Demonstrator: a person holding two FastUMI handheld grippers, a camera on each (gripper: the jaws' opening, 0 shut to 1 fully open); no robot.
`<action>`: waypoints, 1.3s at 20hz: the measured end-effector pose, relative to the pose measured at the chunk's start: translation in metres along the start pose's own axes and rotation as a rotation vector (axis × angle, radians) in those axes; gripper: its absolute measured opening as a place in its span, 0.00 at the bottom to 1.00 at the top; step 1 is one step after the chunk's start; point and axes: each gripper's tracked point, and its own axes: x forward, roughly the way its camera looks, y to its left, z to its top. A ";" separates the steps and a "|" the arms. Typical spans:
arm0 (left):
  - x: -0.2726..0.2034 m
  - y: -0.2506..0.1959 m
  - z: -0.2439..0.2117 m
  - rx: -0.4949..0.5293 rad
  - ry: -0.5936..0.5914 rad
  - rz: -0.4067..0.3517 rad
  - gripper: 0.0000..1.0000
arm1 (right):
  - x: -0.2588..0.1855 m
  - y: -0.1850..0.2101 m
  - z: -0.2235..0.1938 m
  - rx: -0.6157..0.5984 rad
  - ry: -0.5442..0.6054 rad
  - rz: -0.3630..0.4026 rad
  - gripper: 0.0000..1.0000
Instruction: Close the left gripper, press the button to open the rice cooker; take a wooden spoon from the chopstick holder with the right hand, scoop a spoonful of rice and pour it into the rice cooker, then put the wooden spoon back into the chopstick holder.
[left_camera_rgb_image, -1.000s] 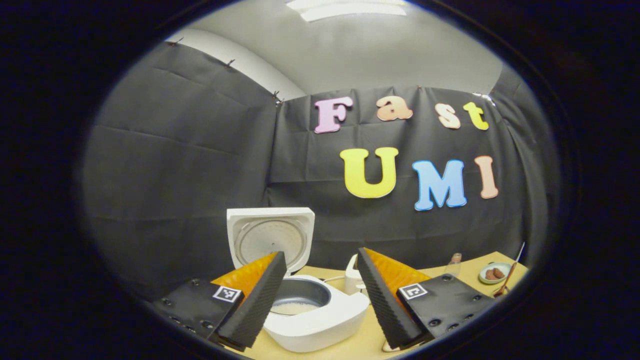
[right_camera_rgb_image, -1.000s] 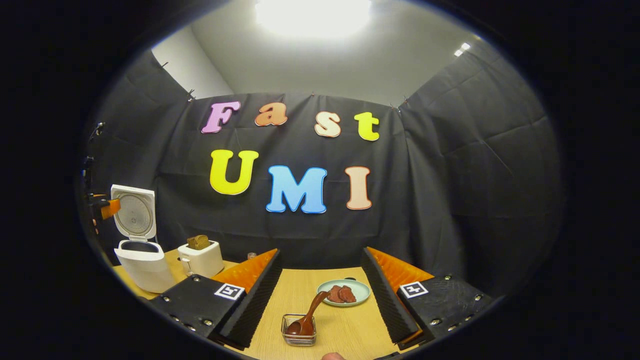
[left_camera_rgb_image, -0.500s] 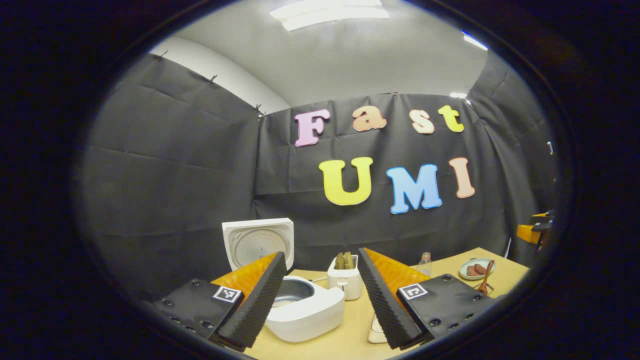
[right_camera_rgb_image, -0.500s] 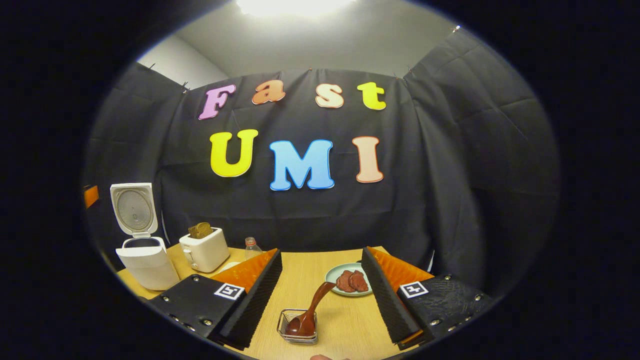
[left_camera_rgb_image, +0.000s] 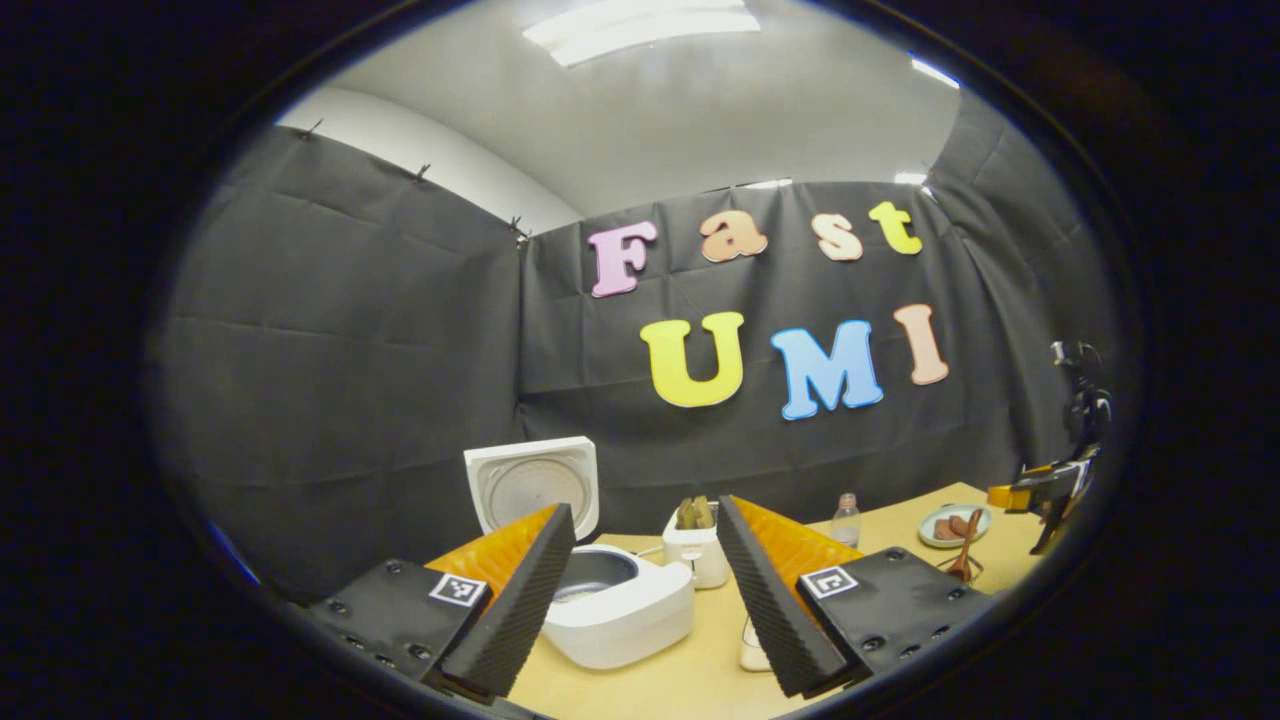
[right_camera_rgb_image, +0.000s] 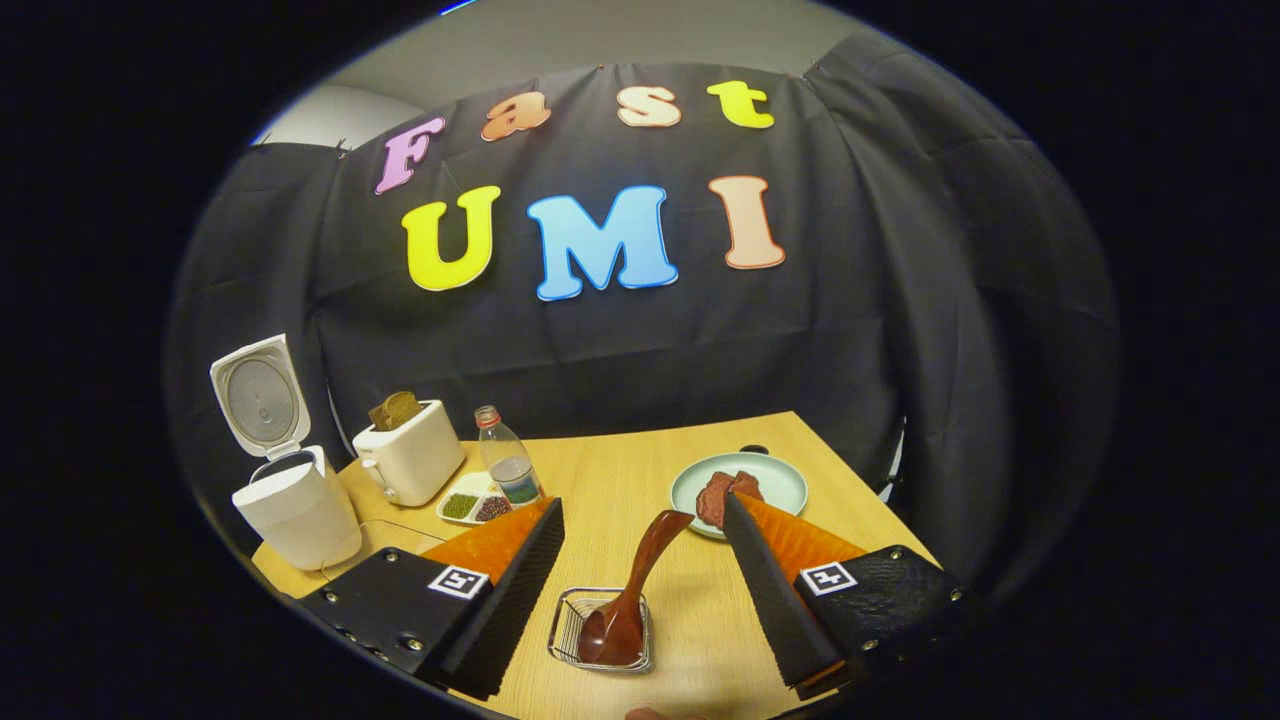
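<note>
The wooden spoon (right_camera_rgb_image: 628, 590) leans bowl-down in the wire chopstick holder (right_camera_rgb_image: 570, 632) at 6 o'clock on the table (right_camera_rgb_image: 620, 480), between the spread fingers of the right gripper (right_camera_rgb_image: 640, 580); the plate (right_camera_rgb_image: 775, 480) sits at 1 o'clock beyond. The rice cooker (left_camera_rgb_image: 625, 610) stands lid-up by the left gripper (left_camera_rgb_image: 645, 590), likewise spread and holding nothing.

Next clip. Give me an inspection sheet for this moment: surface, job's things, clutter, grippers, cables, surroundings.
Surface: wooden table, bare in the middle.
Job's things: rice cooker at the table's left end, lid up; inner pot holds a little white rice. Wooden spoon stands bowl-down in the wire chopstick holder, handle leaning up and away.
Clutter: toaster with bread, water bottle, divided dish of beans, plate with brown food.
Grippers: left gripper open, near the cooker, holding nothing. Right gripper open, fingers either side of the spoon, not touching it.
Cables: thin cord on the table by the cooker.
Surroundings: black cloth booth walls, ceiling light.
</note>
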 end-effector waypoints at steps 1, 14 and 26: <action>-0.003 0.000 0.000 0.003 0.003 0.006 0.98 | 0.007 -0.001 -0.008 0.014 0.024 -0.003 0.97; -0.029 0.034 -0.019 0.018 0.066 0.127 0.96 | 0.064 0.006 -0.079 0.167 0.279 0.033 0.86; -0.028 0.047 -0.025 0.012 0.064 0.153 0.96 | 0.068 0.019 -0.089 0.206 0.331 0.051 0.08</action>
